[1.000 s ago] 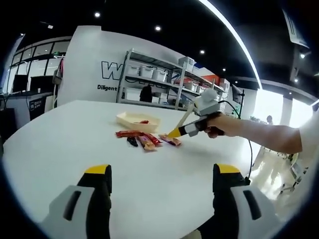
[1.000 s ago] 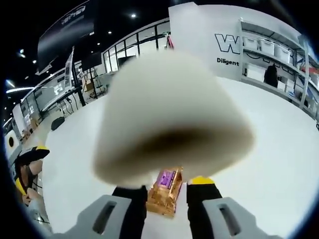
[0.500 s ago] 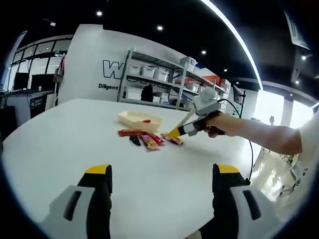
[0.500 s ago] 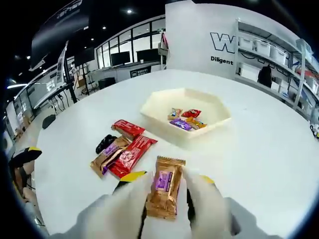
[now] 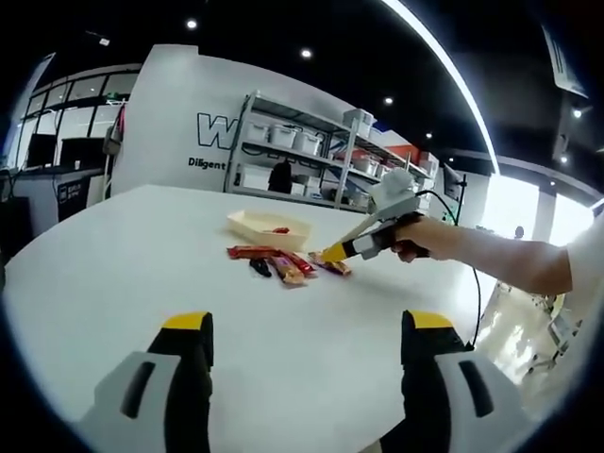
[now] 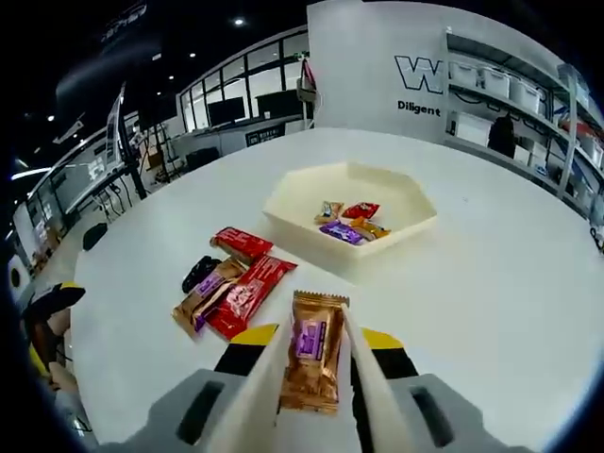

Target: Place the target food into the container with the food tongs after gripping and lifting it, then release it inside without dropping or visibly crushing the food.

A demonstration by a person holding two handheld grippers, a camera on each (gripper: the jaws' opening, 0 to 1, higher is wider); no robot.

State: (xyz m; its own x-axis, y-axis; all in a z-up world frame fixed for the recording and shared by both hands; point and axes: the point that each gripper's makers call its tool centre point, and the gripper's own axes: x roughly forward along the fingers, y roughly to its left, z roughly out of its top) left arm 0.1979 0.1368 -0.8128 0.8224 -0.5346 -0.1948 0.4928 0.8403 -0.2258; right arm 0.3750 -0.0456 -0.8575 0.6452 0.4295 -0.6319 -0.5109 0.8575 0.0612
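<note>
My right gripper [image 6: 316,340] is shut on cream food tongs [image 6: 366,392], whose two arms run forward along both sides of a gold snack packet [image 6: 311,357] with a purple label. The tong arms press the packet's edges; whether it is off the table I cannot tell. A cream hexagonal container [image 6: 401,226] stands beyond it with several small wrapped snacks [image 6: 347,223] inside. In the left gripper view, the right gripper [image 5: 357,248] reaches in from the right with the tongs [image 5: 354,229] slanted down at the packets [image 5: 283,265] near the container [image 5: 255,224]. My left gripper [image 5: 308,326] is open and holds nothing.
Left of the held packet lie two red bars [image 6: 247,291], a gold bar [image 6: 203,294] and a small black packet [image 6: 199,272]. A person's forearm [image 5: 491,255] stretches over the white table [image 5: 142,274]. Shelving [image 5: 311,156] stands behind the table.
One second ago a blurred cream tong end covered the right gripper view; since then it has dropped, and the tong arms now flank the gold packet more tightly. The left gripper stayed open.
</note>
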